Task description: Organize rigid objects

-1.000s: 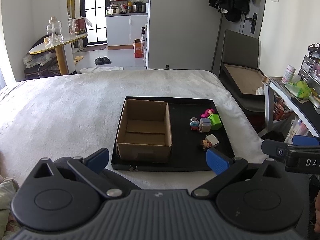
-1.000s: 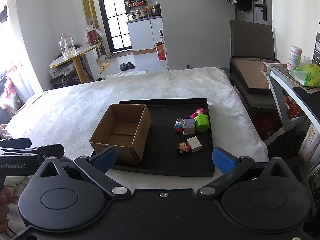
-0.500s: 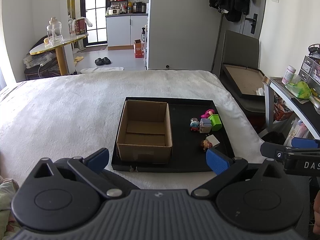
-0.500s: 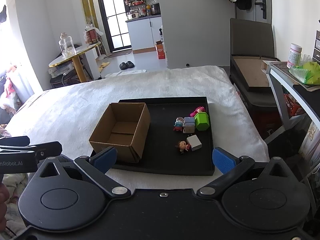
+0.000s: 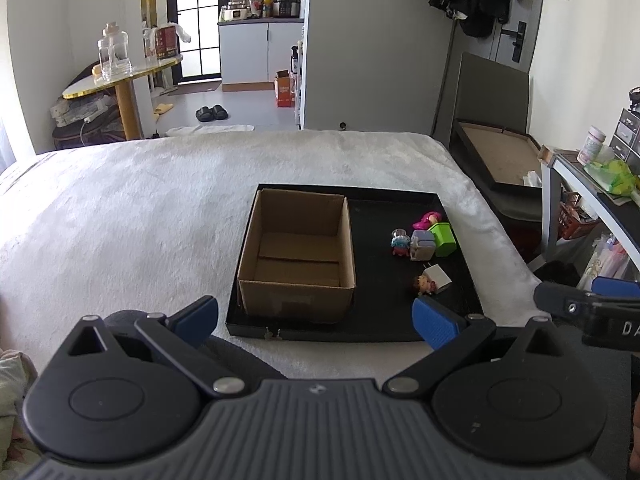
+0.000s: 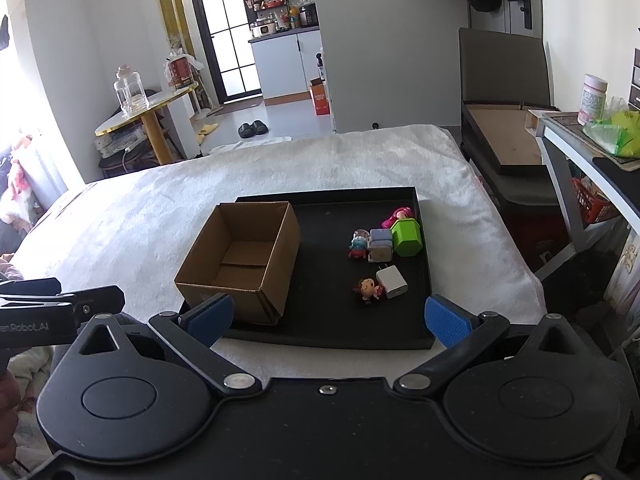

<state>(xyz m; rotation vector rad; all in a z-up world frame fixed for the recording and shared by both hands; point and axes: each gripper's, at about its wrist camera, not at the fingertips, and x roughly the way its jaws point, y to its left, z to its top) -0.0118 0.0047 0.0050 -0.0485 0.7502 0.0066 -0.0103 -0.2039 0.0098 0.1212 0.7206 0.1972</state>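
Observation:
A black tray (image 5: 460, 308) (image 6: 320, 208) lies on the white bed cover. On its left side stands an open, empty cardboard box (image 5: 298, 252) (image 6: 240, 260). To the box's right lie small toys: a green block (image 5: 444, 239) (image 6: 406, 237), a grey-lilac block (image 5: 421, 244) (image 6: 380, 245), a pink figure (image 5: 428, 220) (image 6: 396, 216), a small blue-and-pink figure (image 5: 399, 242) (image 6: 358, 245), a white charger plug (image 5: 438, 278) (image 6: 393, 282) and a little doll (image 5: 423, 285) (image 6: 366, 290). My left gripper (image 5: 316, 318) and right gripper (image 6: 326, 316) both hover open before the tray's near edge, holding nothing.
The bed cover (image 5: 140, 220) spreads wide to the left. A desk (image 5: 592, 192) with a green bag and a bottle stands at the right. A dark chair holding a flat board (image 6: 504, 148) sits past the bed's right corner. A round gold table (image 5: 120, 84) stands far left.
Both grippers have stayed open and nearly still; the views shift only slightly, with the right wrist view edging a little closer to the tray.

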